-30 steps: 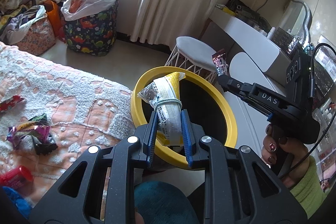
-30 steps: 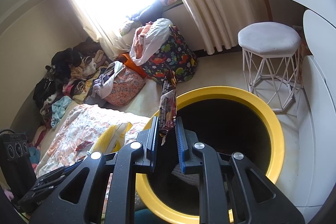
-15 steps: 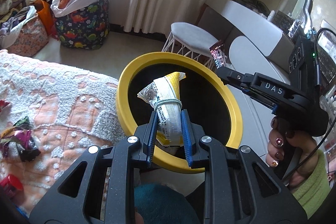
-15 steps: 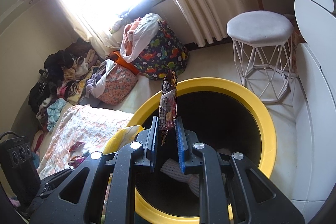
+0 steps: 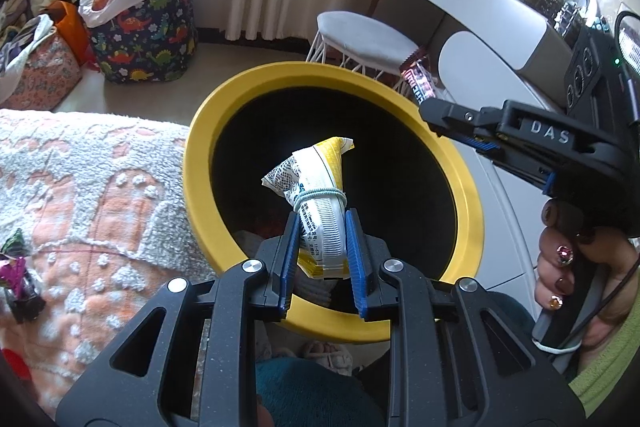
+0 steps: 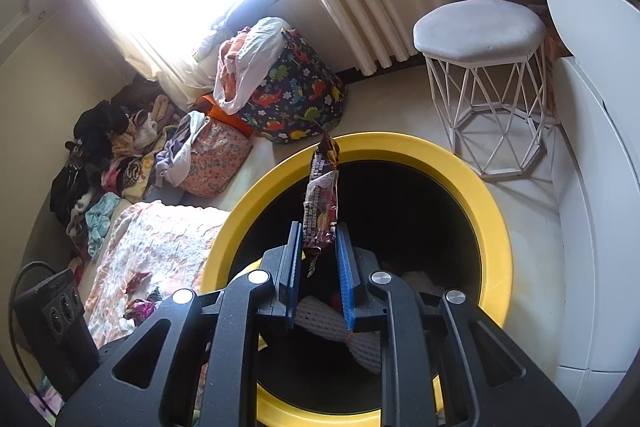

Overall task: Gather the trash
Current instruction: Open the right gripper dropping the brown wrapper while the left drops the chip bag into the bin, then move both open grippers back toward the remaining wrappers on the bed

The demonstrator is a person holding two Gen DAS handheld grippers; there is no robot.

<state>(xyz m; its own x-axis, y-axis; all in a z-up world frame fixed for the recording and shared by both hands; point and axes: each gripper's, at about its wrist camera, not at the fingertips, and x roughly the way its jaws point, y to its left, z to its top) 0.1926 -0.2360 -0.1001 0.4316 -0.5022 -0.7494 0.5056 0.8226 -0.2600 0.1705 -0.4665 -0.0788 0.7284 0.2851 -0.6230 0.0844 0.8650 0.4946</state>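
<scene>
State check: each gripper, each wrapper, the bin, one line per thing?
left hand-held gripper: shut on the yellow-white packet
yellow-white packet: banded, held over bin mouth
right hand-held gripper: shut on the dark wrapper
dark wrapper: upright, held over bin
yellow bin: open, trash inside

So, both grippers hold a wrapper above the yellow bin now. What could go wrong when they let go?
1. The dark wrapper in the right gripper is long and thin, and its upper end reaches toward the rim of the yellow bin, so it may fall outside.
2. The yellow-white packet in the left gripper sits deep between the pads and may stick.
3. The grippers are close over one opening and could bump.
</scene>
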